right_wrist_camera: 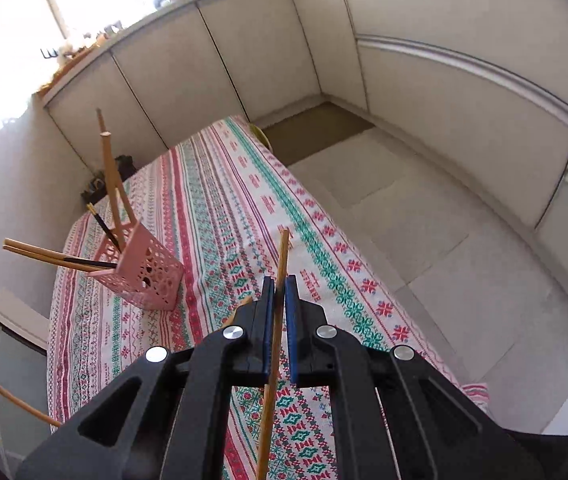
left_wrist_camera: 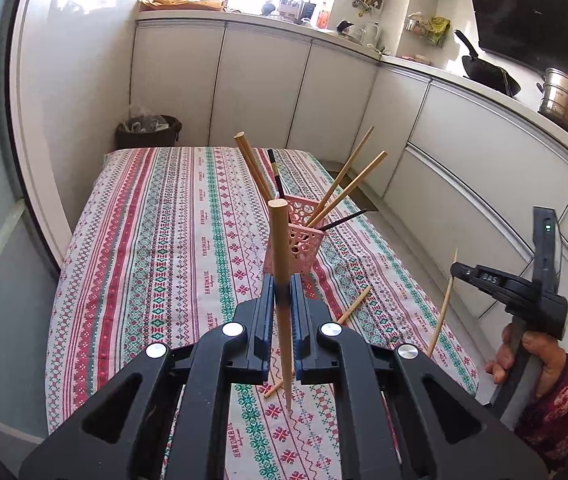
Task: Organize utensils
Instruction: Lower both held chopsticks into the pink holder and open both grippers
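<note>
My left gripper is shut on a thick wooden chopstick that stands nearly upright, its tip just above the patterned tablecloth. Just beyond stands a pink lattice holder with several wooden and black chopsticks fanning out of it. One loose chopstick lies on the cloth beside the holder. A hand at the right holds my right gripper, which is raised. In the right wrist view, my right gripper is shut on a thin wooden chopstick, and the holder is left of it.
White cabinets ring the table on the far and right sides. A dark bin stands behind the far edge. A wok and a steel pot sit on the counter. Tiled floor runs along the table's right edge.
</note>
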The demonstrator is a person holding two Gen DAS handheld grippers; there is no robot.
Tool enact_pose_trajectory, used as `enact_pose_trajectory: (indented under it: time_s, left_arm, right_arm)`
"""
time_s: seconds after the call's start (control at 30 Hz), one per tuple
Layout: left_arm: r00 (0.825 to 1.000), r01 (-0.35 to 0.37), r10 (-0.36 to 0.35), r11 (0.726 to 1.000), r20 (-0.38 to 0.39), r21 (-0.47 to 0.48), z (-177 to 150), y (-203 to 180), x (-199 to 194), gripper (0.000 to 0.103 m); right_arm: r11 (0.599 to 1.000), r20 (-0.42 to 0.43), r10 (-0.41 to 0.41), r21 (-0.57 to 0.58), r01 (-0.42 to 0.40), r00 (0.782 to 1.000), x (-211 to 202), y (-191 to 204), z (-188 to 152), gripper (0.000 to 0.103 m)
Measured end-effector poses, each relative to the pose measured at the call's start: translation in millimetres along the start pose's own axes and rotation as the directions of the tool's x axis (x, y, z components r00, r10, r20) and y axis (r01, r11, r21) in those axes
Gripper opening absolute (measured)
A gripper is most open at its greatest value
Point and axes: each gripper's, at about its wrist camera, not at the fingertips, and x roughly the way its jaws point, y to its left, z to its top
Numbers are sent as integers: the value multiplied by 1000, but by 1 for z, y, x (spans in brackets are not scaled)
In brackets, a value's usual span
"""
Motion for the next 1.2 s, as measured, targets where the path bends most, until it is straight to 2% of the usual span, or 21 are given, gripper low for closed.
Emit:
enact_pose_trajectory:
  time_s: [0.13, 0.3, 0.53, 0.7, 0.8, 0.93, 1.0, 1.07, 1.1, 1.13, 1.2]
  left_arm:
    - [998, -29, 28, 999, 49, 24, 4, -15, -6, 7]
    - [994, -30, 25, 999, 110, 39, 26, -35, -20, 7]
    - [976, -32, 7, 993, 216, 111, 88, -73, -33, 7]
    - [967, -44, 10, 991, 253, 129, 125, -93, -17, 7]
    - [964, -21, -16, 990, 267, 138, 131, -100, -13, 7]
    - [952, 31, -75, 988, 296, 149, 125, -103, -29, 7]
    - [952, 63, -110, 984, 287, 168, 117, -106, -36, 7]
    - [958, 50, -102, 980, 270, 192, 107, -106, -35, 10]
    - [966, 42, -90, 980, 244, 195, 103, -104, -29, 16]
    - [975, 32, -72, 982, 212, 187, 98, -99, -21, 31]
    - [995, 4, -19, 989, 102, 148, 87, -79, 7, 38]
  right_arm:
    - [998, 90, 50, -54, -45, 995, -28, -1, 1, 6]
    - [995, 127, 102, -36, -98, 987, -48, -17, 7, 6]
    - [984, 187, 167, 23, -175, 968, -72, -38, 34, 6]
    - [979, 246, 197, 11, -206, 949, -90, -40, 59, 6]
    - [976, 273, 210, -2, -217, 939, -99, -43, 66, 6]
    - [974, 278, 222, -23, -225, 935, -103, -44, 69, 6]
    - [974, 270, 224, -27, -226, 936, -100, -45, 69, 6]
    - [974, 252, 222, -19, -225, 942, -93, -46, 68, 6]
    - [974, 245, 222, -10, -226, 944, -89, -46, 69, 6]
    - [973, 237, 222, 0, -229, 946, -85, -47, 68, 6]
    - [971, 223, 228, 15, -237, 948, -79, -47, 68, 6]
